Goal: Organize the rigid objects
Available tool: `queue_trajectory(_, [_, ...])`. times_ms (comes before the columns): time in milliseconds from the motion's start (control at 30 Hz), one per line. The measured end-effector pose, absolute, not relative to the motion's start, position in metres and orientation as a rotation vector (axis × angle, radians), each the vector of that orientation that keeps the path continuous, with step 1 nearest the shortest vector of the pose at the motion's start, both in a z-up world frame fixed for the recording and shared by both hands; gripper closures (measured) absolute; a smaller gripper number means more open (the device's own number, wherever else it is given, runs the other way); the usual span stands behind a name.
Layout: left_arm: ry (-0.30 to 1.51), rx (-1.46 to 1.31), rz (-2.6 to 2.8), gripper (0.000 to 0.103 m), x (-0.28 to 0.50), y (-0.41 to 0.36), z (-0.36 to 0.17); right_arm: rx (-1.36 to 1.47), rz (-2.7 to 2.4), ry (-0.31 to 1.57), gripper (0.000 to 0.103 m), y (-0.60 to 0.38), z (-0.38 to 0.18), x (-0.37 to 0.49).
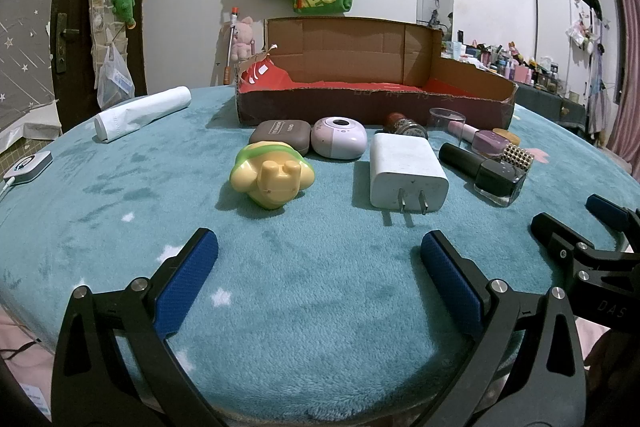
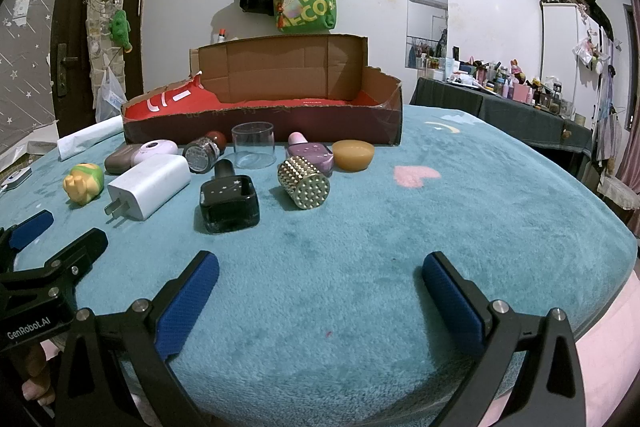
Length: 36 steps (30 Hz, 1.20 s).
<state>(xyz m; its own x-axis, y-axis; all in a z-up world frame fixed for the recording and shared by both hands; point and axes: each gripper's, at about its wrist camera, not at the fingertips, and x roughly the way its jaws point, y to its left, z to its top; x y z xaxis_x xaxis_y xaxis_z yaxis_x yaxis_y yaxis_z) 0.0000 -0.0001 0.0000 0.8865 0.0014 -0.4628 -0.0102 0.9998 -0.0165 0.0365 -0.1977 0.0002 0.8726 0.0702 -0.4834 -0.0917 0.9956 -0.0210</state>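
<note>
Teal blanket (image 2: pixel 400 227) held the charger (image 1: pixel 406 173), toy (image 1: pixel 272 175) and bottles (image 2: pixel 229 205) before the box (image 2: pixel 264 123). Left gripper (image 1: pixel 319 251) and right gripper (image 2: pixel 320 273) hovered nearby, jaws wide, empty.

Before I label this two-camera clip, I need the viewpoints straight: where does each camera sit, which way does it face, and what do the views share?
Left wrist: on the left gripper, low over the teal blanket, facing the cardboard box; its open blue fingers show, with the right gripper at the right edge.
Right wrist: on the right gripper, further right, facing the same box; the left gripper shows at left.
Shared: white charger, black bottle, box.
</note>
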Motion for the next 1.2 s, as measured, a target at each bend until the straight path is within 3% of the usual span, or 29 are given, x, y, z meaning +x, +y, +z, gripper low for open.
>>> queue_trajectory(700, [0.527, -0.065, 0.006, 0.000, 0.012, 0.020, 0.019, 0.005, 0.087, 0.561, 0.000, -0.203, 0.013, 0.047])
queue_trajectory(1200, [0.677, -0.068, 0.025, 0.000, 0.061, 0.040, 0.041, 0.006, 0.077, 0.640, 0.000, -0.209, 0.033, 0.101])
